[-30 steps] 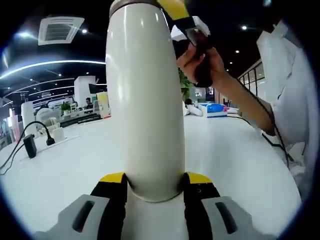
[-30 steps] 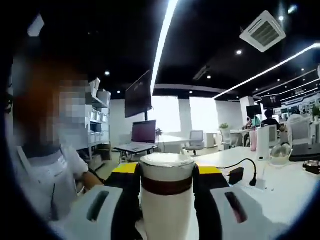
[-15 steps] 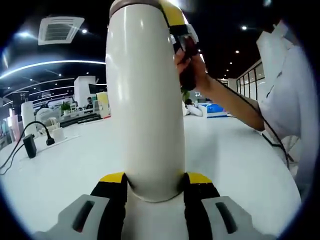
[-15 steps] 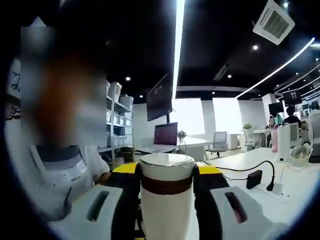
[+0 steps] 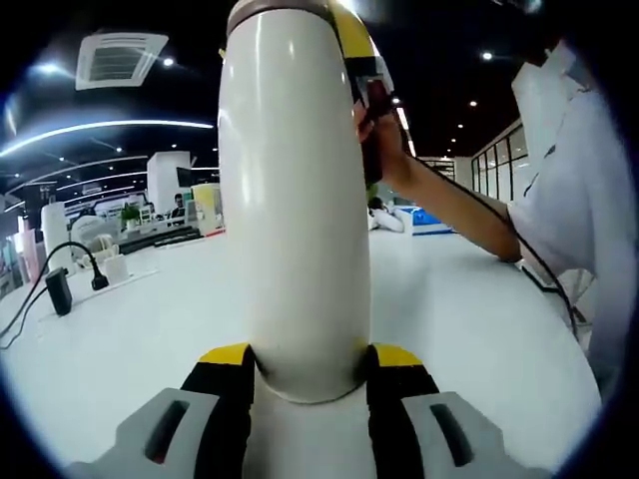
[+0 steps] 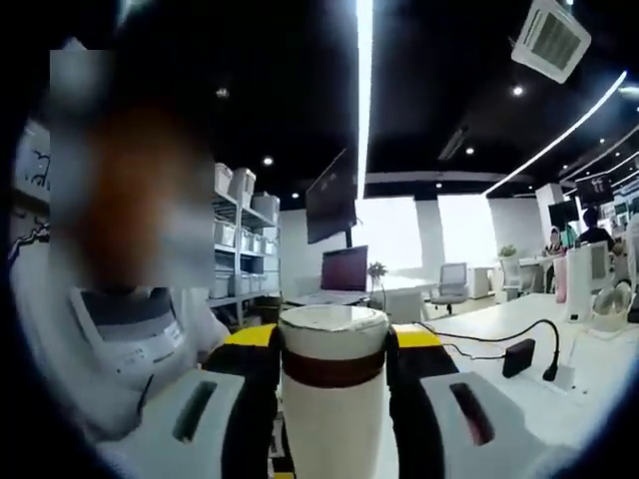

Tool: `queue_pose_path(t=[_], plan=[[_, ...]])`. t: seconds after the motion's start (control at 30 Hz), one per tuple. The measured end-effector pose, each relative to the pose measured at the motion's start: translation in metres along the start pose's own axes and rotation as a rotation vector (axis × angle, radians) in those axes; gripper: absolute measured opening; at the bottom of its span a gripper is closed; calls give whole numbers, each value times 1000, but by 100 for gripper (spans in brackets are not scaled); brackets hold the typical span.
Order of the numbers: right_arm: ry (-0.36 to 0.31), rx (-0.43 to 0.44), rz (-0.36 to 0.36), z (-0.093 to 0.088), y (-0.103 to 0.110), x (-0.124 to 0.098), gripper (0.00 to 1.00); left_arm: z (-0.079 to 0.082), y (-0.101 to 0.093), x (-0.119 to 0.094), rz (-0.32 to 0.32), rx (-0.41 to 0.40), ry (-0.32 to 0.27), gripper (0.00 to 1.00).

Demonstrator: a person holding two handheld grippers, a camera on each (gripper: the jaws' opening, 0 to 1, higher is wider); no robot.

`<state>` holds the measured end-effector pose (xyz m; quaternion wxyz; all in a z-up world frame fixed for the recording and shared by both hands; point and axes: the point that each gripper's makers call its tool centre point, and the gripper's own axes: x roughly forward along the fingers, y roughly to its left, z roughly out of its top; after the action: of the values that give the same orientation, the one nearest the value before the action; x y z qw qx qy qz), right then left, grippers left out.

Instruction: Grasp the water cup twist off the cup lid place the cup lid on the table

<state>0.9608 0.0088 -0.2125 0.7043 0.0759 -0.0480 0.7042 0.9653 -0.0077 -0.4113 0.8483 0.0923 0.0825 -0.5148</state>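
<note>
The left tool [image 5: 305, 361] is clamped on the base of the cream cup [image 5: 295, 200], which rises straight ahead of it over the white surface [image 5: 130, 329]. The right tool [image 6: 332, 344] is clamped on the lid [image 6: 332, 339] at the cup's top, a person's hand [image 5: 374, 135] holding that tool.

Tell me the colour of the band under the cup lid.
Dark brown band, between white lid and cream cup; clearest in the right gripper view.

no legible text, badge on the person's white shirt [image 6: 150, 344] too blurred to read
</note>
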Motion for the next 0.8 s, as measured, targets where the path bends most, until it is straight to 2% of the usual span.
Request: queue_pose_path(t=[0.17, 0.27, 0.37, 0.47, 0.53, 0.57, 0.6, 0.63, 0.67, 0.73, 0.77, 0.8], plan=[[40, 7, -72, 0, -3, -2, 55, 0, 0, 0, -1, 3, 0, 46], [68, 11, -149, 1, -5, -6, 59, 0, -1, 0, -1, 4, 1, 46], [94, 10, -267, 5, -8, -13, 65, 0, 0, 1, 0, 5, 1, 46], [128, -35, -390, 5, -6, -17, 71, 0, 0, 1, 0, 6, 0, 45], [195, -67, -530, -2, -8, -23, 72, 0, -1, 1, 0, 8, 0, 45], [228, -99, -574, -5, -7, -24, 72, 0, -1, 1, 0, 8, 0, 45], [226, -123, -600, -4, -4, -22, 74, 0, -1, 1, 1, 9, 0, 45], [212, -116, -634, -4, -1, -21, 76, 0, -1, 1, 1, 9, 0, 45], [225, -117, -671, -6, 1, -21, 79, 0, -1, 1, 1, 10, 0, 45], [227, -158, -705, -3, 7, -18, 80, 0, -1, 1, 1, 10, 0, 45], [222, -184, -760, 1, 11, -17, 81, 0, -1, 1, 1, 10, 0, 45], [220, -205, -785, 3, 12, -16, 81, 0, -1, 2, 1, 10, 0, 45]])
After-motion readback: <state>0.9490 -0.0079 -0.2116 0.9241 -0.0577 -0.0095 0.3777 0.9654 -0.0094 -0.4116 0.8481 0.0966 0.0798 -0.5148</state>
